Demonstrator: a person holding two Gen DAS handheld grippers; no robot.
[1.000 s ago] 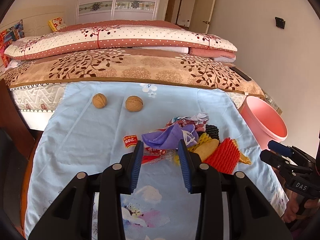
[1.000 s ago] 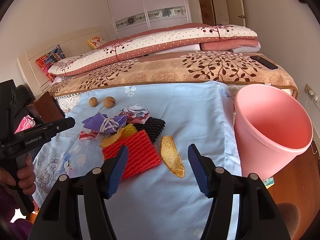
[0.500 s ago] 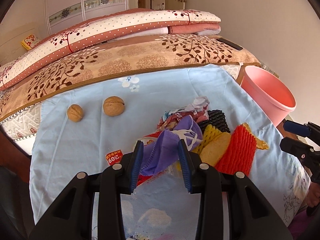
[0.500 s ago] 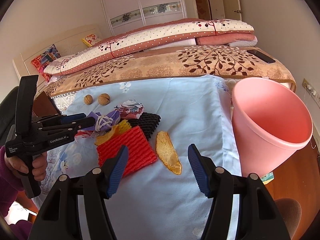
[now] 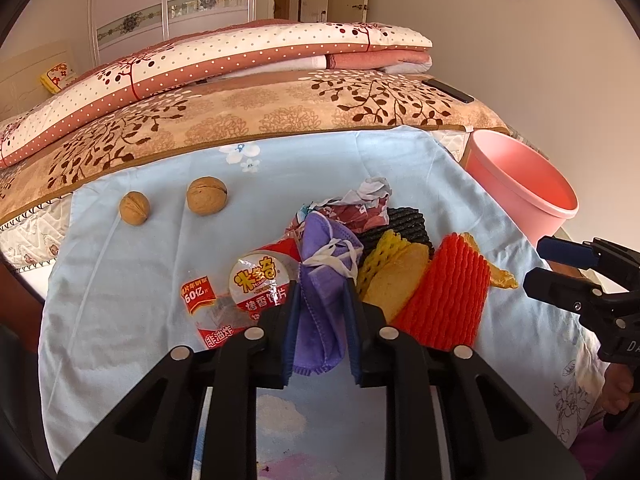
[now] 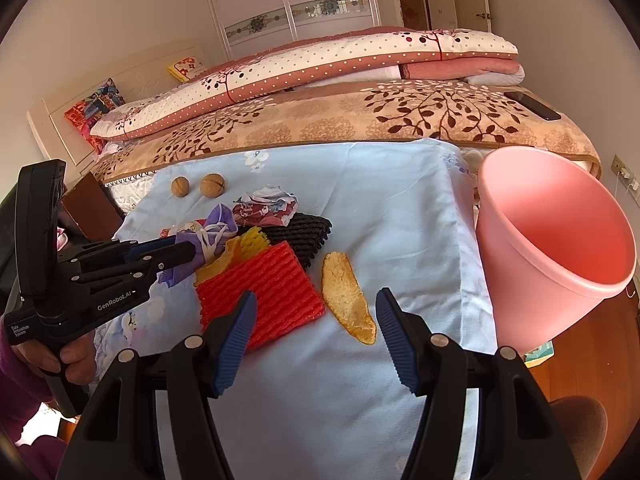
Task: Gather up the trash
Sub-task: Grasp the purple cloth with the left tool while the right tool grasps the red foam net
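Left wrist view: left gripper (image 5: pixel 320 300) narrowed around purple face mask (image 5: pixel 320 280), jaws just closing, blue pads against the bunched cloth on both sides; mask draped down between the fingers, its white ear loops on top. Just left of it, red-and-white snack wrapper (image 5: pixel 240 292) flat on the light blue sheet (image 5: pixel 120 340). Just right, yellow foam net (image 5: pixel 384 252), red foam net (image 5: pixel 448 292) and black foam net (image 5: pixel 404 224), heaped together and touching; crumpled paper (image 5: pixel 360 204) behind the mask. Two walnuts (image 5: pixel 206 200) farther back on the sheet, apart from the heap. Pink bin (image 5: pixel 520 184) off the sheet's right edge; right gripper (image 5: pixel 560 268) at the frame's right. Right wrist view: right gripper (image 6: pixel 316 336) standing wide, nothing between its pads, above the sheet (image 6: pixel 400 208) near the red net (image 6: pixel 260 288) and a peel (image 6: pixel 346 296) lying alone. Left gripper (image 6: pixel 192 250) at left, tips on the mask (image 6: pixel 216 232), held by a hand (image 6: pixel 68 360). Pink bin (image 6: pixel 560 248) tilted, beside the sheet's right edge.
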